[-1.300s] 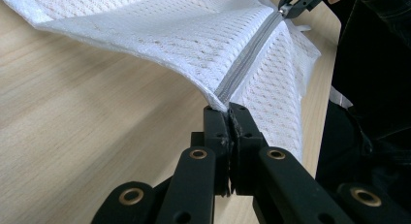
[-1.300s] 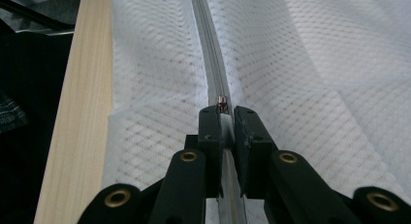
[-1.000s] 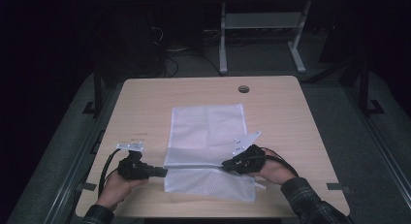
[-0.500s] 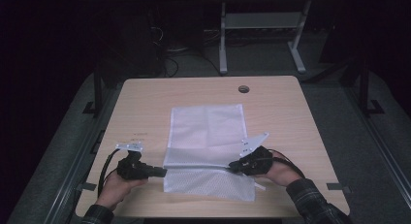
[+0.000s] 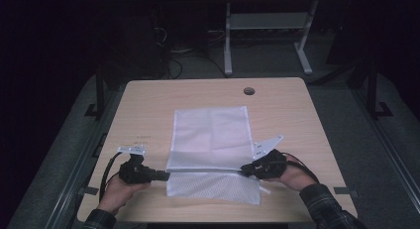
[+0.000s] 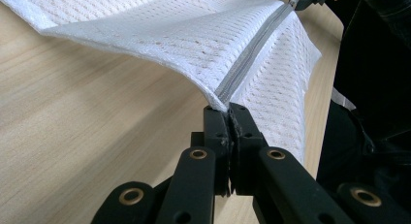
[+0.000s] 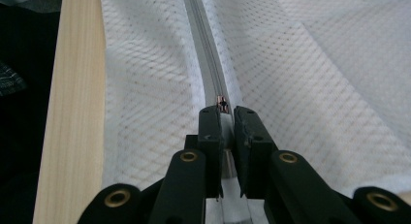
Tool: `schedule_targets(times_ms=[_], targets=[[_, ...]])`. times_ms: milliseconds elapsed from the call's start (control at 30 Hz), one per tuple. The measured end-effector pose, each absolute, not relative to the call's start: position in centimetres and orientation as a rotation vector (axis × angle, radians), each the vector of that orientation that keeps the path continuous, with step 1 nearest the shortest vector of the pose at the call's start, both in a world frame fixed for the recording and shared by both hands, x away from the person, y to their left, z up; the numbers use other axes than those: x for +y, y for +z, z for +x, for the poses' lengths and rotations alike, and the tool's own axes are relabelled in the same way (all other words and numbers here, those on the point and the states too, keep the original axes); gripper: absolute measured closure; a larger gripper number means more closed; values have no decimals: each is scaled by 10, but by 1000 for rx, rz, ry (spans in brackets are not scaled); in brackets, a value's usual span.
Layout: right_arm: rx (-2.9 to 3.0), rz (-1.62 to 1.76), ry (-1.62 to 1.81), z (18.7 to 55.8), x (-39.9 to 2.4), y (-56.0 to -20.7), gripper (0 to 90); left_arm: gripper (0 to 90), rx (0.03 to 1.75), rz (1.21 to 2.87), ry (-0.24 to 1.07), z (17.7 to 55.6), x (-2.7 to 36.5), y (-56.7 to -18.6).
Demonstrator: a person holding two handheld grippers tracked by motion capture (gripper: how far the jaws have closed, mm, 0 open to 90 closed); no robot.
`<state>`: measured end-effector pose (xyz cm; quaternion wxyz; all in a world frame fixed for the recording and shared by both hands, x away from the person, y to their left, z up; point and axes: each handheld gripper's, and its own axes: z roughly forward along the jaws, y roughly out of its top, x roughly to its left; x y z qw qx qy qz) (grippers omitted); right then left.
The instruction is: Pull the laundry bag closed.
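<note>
The wooden surface [image 5: 297,120] carries a white mesh bag [image 5: 210,135], which lies flat across its middle and reaches down to the near edge where both hands work. In the high view the bag's far part is a smooth rectangle, and its near part is a strip of coarser mesh [image 5: 213,187] below a grey zipper [image 5: 205,170] that runs straight from one pair of jaws to the other.

The left gripper [image 5: 163,176] sits at the bag's left end, held by the left hand [image 5: 119,192]. In the left gripper view its jaws are pressed together on the very end of the zipper [image 6: 252,54], with mesh spreading away to either side of them and the zipper line stretching ahead toward the other gripper at the top of that view. The fabric just ahead of these jaws is lifted off the surface in a shallow tent.

The right gripper [image 5: 246,169] is at the zipper's right part, held by the right hand [image 5: 292,174]. In the right gripper view its jaws are clamped on the small coppery zipper pull [image 7: 222,103], which pokes out right at their tips; the closed-looking zipper [image 7: 203,49] runs straight ahead from them, mesh lies on both sides, and the surface's edge [image 7: 72,112] is off to the jaws' left.
</note>
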<state>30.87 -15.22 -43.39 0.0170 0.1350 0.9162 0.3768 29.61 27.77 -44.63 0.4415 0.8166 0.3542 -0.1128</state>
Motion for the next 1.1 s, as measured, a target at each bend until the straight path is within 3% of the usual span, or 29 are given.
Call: schedule_targets(times_ms=[1100], targets=[[2870, 467, 1156, 311, -183, -436, 817, 876, 883, 2033, -269, 296, 278, -445]])
